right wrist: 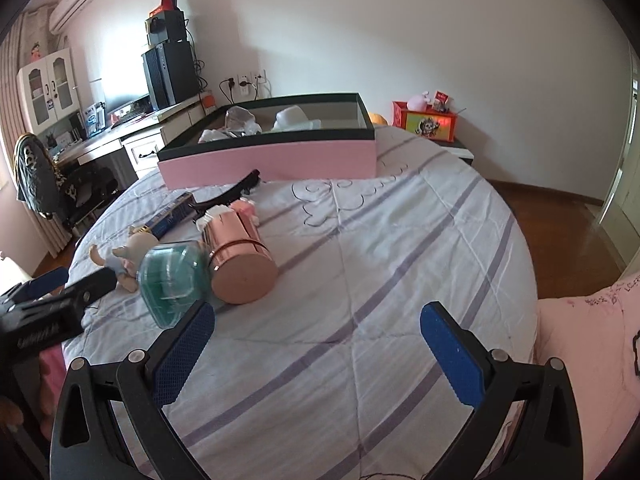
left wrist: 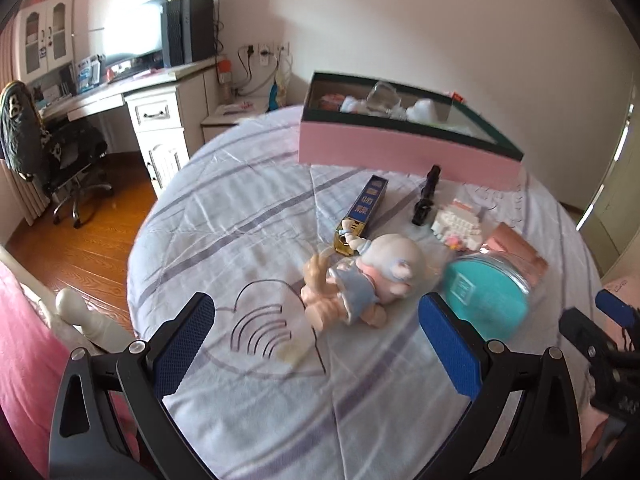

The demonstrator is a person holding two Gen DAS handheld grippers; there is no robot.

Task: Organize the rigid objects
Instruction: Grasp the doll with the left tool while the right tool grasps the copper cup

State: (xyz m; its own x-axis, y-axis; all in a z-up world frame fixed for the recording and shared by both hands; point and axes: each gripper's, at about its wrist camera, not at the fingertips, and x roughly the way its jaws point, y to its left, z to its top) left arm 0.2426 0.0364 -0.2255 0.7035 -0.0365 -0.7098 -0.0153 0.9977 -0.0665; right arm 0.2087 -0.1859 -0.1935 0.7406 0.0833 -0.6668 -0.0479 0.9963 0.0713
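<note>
While both tools hover over the bed (right wrist: 400, 240), the left gripper (left wrist: 316, 344) has its fingers spread wide with nothing between them; the right gripper (right wrist: 318, 344) is likewise spread and empty. Pink box (left wrist: 400, 150) sits at far side of the bed, already containing white items and a clear glass piece. Loose items lie near one another in front of it: doll (left wrist: 360, 280), blue carton (left wrist: 366, 208), black clip (left wrist: 426, 196), teal jar (left wrist: 486, 296), rose-gold canister (right wrist: 240, 264).
</note>
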